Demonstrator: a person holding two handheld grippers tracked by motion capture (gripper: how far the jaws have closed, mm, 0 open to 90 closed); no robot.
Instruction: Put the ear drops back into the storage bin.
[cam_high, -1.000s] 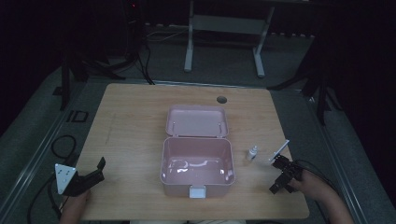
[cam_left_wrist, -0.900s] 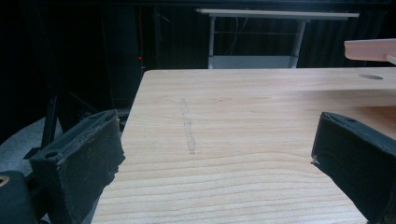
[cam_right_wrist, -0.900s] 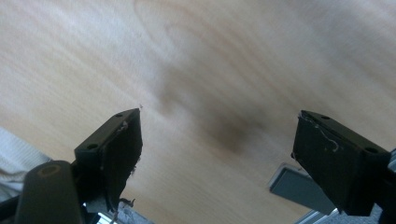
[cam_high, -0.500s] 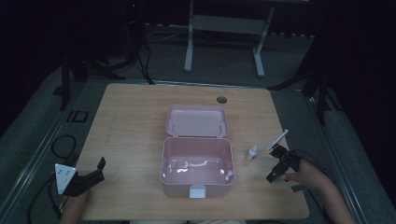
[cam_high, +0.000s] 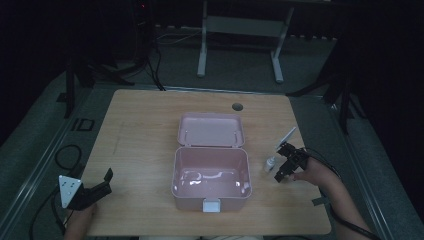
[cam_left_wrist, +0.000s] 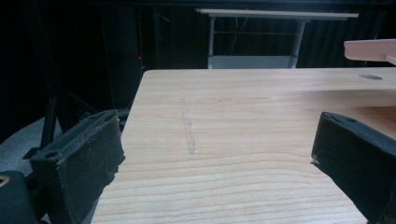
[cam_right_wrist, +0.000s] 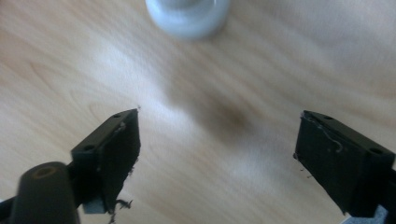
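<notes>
Pink plastic storage box (cam_high: 211, 175) sits open mid-table, lid flat behind it. Over the last second the right gripper (cam_high: 281, 166) has slid in toward the small white bottle (cam_high: 270, 163) standing just right of the box; its jaws gape wide, the bottle just ahead, ungrasped. Pickup looks imminent. Left gripper (cam_high: 102, 182) rests wide open at the table's near-left corner.

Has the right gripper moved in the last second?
Yes. In the high view the right gripper has closed in leftward on the small bottle, which stays put beside the pink box.
</notes>
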